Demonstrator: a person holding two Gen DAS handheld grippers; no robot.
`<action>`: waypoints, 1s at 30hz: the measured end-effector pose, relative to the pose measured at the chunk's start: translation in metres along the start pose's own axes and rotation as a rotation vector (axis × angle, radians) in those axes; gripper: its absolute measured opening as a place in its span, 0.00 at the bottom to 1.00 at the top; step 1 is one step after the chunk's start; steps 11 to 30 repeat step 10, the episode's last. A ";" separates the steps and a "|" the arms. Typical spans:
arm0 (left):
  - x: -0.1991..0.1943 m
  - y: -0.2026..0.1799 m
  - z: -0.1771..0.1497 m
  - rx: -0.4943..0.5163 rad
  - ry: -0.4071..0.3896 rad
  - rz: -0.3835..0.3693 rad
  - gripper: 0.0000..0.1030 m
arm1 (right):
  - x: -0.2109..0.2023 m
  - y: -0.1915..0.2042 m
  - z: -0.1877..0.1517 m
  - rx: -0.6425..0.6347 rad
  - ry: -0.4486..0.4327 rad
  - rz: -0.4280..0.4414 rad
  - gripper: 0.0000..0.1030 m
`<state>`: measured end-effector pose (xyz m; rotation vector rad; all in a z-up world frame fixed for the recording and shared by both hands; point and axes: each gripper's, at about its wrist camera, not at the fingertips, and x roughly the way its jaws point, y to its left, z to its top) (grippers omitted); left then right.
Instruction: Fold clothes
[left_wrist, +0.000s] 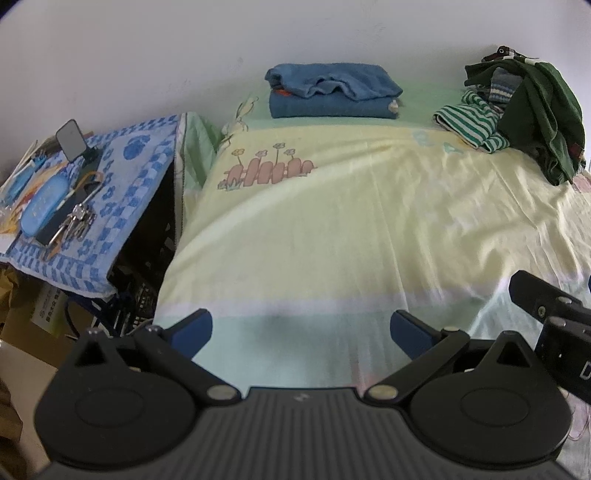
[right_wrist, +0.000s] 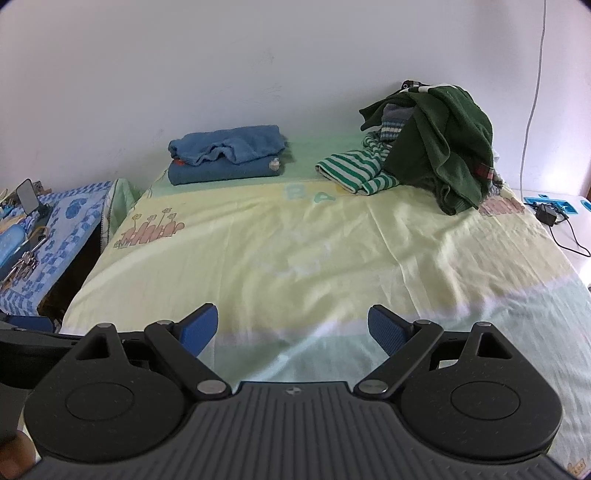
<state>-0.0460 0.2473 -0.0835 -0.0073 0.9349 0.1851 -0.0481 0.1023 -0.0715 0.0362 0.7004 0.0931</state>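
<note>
A heap of unfolded clothes lies at the bed's far right: a dark green garment (left_wrist: 543, 110) (right_wrist: 443, 140) draped over a green-and-white striped one (left_wrist: 469, 122) (right_wrist: 354, 170). At the far middle sits a stack of folded blue clothes (left_wrist: 332, 90) (right_wrist: 225, 155). My left gripper (left_wrist: 301, 332) hangs open over the near edge of the pale yellow bedsheet (left_wrist: 332, 221), holding nothing. My right gripper (right_wrist: 291, 330) is also open and empty above the sheet's (right_wrist: 295, 258) near edge. Both are far from the clothes.
Left of the bed stands a side table under a blue patterned cloth (left_wrist: 122, 177) (right_wrist: 62, 236), carrying keys (left_wrist: 74, 221), a blue case (left_wrist: 44, 206) and a small mirror (left_wrist: 72, 138). A charger and cable (right_wrist: 550, 216) lie on the right surface. A white wall is behind.
</note>
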 end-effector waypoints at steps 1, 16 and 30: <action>0.000 0.000 0.000 -0.001 0.001 0.001 0.99 | 0.001 0.001 0.000 -0.002 0.002 0.001 0.88; 0.003 0.004 0.001 -0.014 0.006 0.012 0.99 | 0.003 0.006 0.002 -0.014 -0.009 0.009 0.88; 0.003 0.004 0.001 -0.014 0.006 0.012 0.99 | 0.003 0.006 0.002 -0.014 -0.009 0.009 0.88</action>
